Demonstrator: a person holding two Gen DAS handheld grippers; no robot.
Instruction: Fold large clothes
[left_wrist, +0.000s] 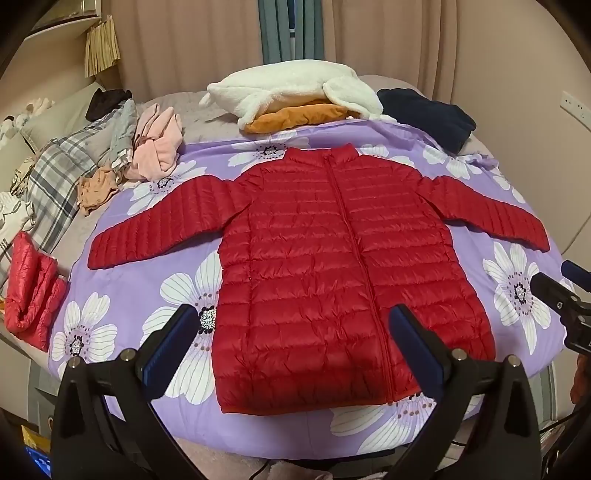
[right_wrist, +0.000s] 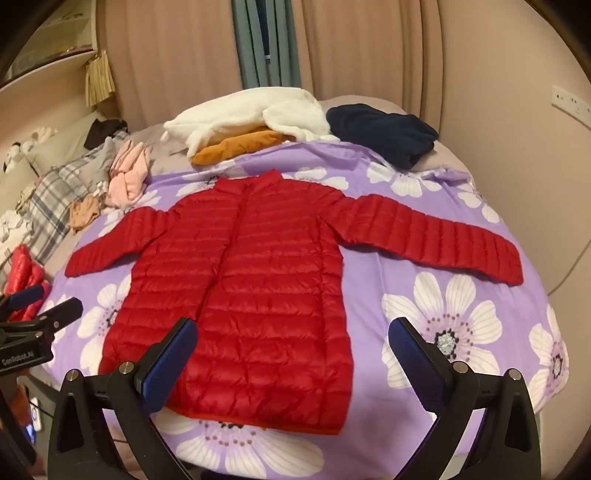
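A red quilted puffer jacket (left_wrist: 332, 266) (right_wrist: 251, 295) lies flat and zipped on a purple flowered sheet (left_wrist: 155, 295) (right_wrist: 424, 317), both sleeves spread out to the sides. My left gripper (left_wrist: 295, 321) hovers open above the jacket's hem, nothing between its blue pads. My right gripper (right_wrist: 293, 332) also stands open, above the hem's right part, empty. Each gripper shows at the edge of the other's view: the right one (left_wrist: 565, 295), the left one (right_wrist: 40, 306).
At the far side lie a white fleece garment (left_wrist: 295, 88) over an orange one (left_wrist: 299, 116), and a dark navy garment (left_wrist: 428, 114). Left: pink clothes (left_wrist: 157, 147), a plaid cloth (left_wrist: 55, 173), a rolled red puffer piece (left_wrist: 31, 291). Curtains (left_wrist: 207, 40) hang behind.
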